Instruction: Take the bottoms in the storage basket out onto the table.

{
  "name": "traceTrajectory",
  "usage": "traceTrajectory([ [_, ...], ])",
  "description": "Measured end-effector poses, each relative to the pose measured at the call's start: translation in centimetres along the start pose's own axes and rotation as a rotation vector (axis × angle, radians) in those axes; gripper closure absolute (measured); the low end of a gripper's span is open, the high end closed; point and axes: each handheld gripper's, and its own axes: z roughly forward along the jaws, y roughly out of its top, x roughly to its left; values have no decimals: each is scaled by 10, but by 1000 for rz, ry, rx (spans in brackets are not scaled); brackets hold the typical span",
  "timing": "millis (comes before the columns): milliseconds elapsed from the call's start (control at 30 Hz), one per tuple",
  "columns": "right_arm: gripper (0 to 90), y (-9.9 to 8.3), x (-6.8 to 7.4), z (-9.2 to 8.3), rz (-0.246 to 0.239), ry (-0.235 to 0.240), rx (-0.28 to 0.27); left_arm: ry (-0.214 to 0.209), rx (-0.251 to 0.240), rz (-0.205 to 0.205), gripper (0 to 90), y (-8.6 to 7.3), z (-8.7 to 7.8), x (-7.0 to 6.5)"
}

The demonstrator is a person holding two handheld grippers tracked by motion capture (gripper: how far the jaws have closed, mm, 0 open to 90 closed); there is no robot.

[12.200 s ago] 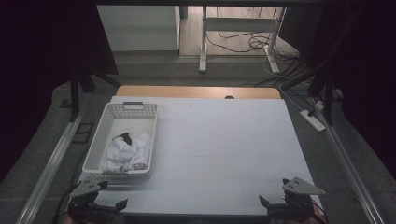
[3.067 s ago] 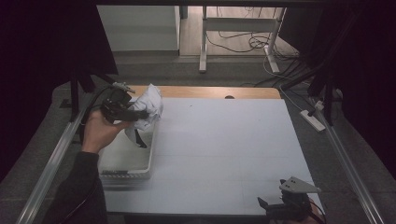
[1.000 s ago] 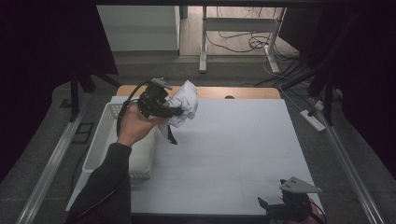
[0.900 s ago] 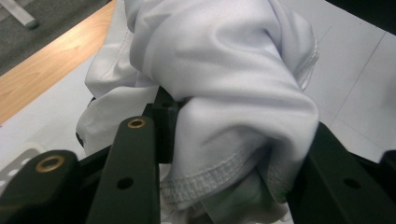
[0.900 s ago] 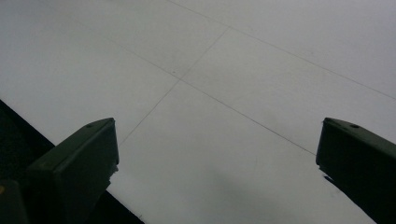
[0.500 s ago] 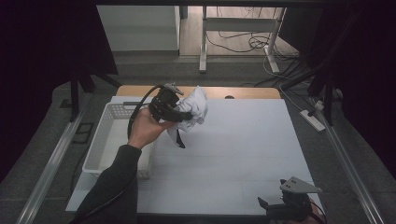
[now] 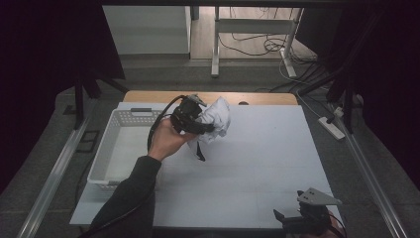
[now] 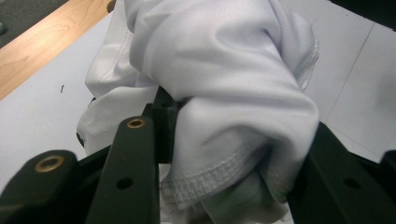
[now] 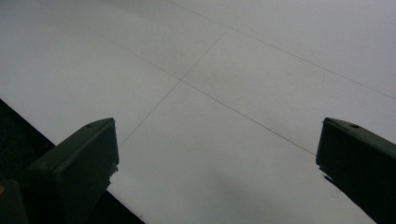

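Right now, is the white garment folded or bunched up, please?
Bunched up: the white garment hangs crumpled in the left gripper, above the table.

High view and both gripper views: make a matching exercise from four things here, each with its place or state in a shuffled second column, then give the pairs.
1. white garment
2. white basket
3. left gripper
4. right gripper

A. jaws wide apart, nothing between them
B. at the table's left side, by the sleeve
C. bunched up, held above the table
D. jaws clamped on cloth

Pairs: 1-C, 2-B, 3-D, 4-A
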Motion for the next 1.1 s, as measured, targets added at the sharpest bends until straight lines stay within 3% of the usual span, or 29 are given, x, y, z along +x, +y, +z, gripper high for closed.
traceTrajectory([
  [600, 0, 0, 0, 0, 0, 5, 0, -12, 34, -7, 592, -4, 37, -2],
  [1100, 0, 0, 0, 0, -8, 5, 4, -1, 96, -20, 581, -15, 66, 2],
])
